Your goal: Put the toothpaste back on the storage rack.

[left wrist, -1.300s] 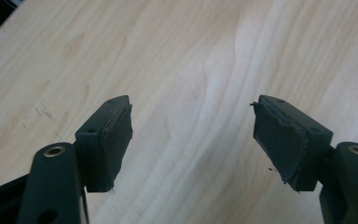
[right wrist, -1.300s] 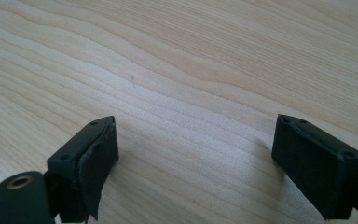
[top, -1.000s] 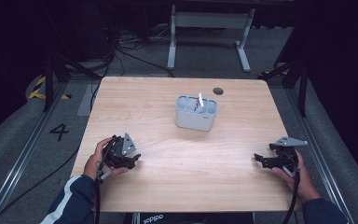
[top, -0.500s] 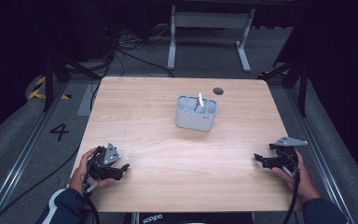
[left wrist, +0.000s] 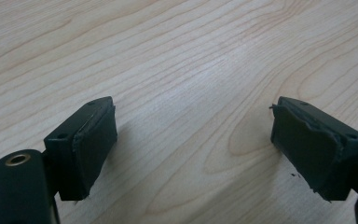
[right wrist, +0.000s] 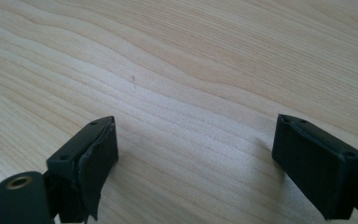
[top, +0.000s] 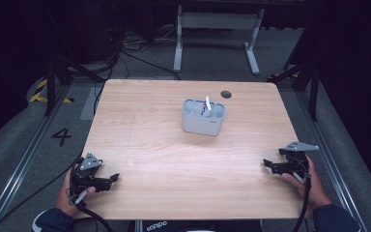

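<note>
The table [top: 174, 159] is pale wood with flowing grain and a smooth, faintly sheened finish. The grey caddy [top: 203, 123] at the frame's upper middle looks like matt plastic. The left gripper [left wrist: 191, 140] has matt black pads [left wrist: 91, 144], rubbery and frayed at their edges.

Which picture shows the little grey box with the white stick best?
The high view: the grey box stands whole mid-table, a white stick poking out. Both gripper views look down at bare wood between black jaws.
</note>
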Available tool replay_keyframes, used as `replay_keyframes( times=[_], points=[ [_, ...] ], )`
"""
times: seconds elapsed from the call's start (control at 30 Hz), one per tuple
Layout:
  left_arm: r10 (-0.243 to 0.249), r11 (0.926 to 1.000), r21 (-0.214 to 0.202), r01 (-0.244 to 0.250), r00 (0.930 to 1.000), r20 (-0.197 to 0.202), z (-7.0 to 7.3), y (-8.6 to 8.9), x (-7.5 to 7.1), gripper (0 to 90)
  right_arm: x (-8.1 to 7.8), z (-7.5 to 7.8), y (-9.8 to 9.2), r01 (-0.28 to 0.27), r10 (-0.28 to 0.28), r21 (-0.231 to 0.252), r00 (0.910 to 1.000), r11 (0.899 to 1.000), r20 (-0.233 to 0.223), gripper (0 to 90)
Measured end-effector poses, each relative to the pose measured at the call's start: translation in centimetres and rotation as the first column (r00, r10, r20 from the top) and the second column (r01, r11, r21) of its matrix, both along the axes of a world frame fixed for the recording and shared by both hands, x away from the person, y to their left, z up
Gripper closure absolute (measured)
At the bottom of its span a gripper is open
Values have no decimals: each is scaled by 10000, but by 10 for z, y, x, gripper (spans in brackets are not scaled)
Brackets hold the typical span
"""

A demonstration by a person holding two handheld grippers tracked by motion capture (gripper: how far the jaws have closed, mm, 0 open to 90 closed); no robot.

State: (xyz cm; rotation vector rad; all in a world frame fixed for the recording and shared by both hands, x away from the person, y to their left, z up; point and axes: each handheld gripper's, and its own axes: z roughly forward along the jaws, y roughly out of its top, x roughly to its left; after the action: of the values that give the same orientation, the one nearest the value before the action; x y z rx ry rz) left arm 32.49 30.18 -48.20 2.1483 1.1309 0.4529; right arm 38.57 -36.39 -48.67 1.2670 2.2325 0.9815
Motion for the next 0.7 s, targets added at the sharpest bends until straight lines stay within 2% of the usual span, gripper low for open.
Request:
replay_keyframes(
  times=[0.27,0.7],
  points=[
    [369,9993,-16,-369,9993,-60,0,-2,1,130,2,0,1,-32,32,6,10000,10000,-1,140],
    [385,9993,14,-385,9992,-132,-1,-4,4,80,3,0,3,-47,47,-29,10000,10000,-15,135]
  ],
)
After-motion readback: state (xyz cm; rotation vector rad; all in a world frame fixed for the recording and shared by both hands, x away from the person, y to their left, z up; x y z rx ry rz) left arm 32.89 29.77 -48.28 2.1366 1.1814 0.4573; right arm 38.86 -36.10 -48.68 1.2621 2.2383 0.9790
